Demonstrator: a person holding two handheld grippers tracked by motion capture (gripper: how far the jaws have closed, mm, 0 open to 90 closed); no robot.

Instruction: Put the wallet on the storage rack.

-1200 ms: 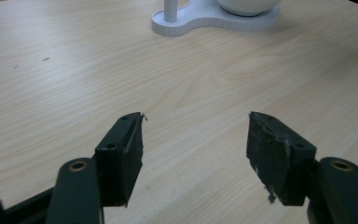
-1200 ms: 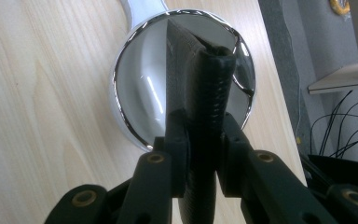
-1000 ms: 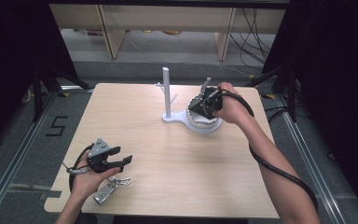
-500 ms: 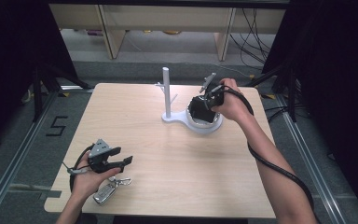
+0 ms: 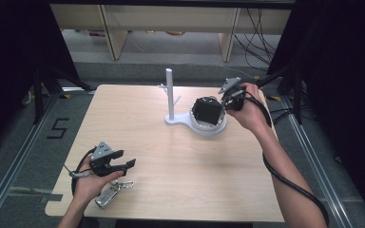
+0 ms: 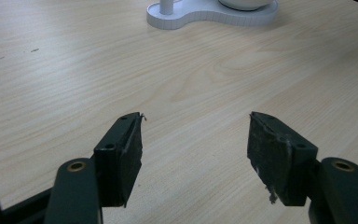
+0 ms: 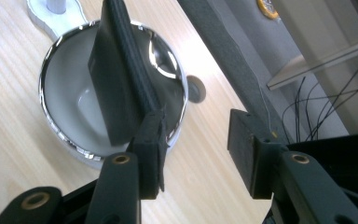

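The right gripper stands with its jaws spread, having just been opening, and nothing lies between them: the black wallet sits propped on edge in the chrome-rimmed dish, leaning against the dish's far wall, just clear of the left-hand pad in the right gripper view. That pose reads as a fresh release, the wallet left to rest where the dish's rim can keep it upright.

In the high view the right gripper hangs at the right edge of the dish, at the far right of the table, with the wallet a dark block inside the bowl. The dish forms one end of a white stand whose post rises just to its left, a likely hanger for small things.

At the near left, the left gripper holds its jaws wide apart over bare wood, gripping nothing. Seen from above, the left gripper hovers just above a bunch of keys lying at the table's near edge beside the person's hand, probably next in line for the stand.
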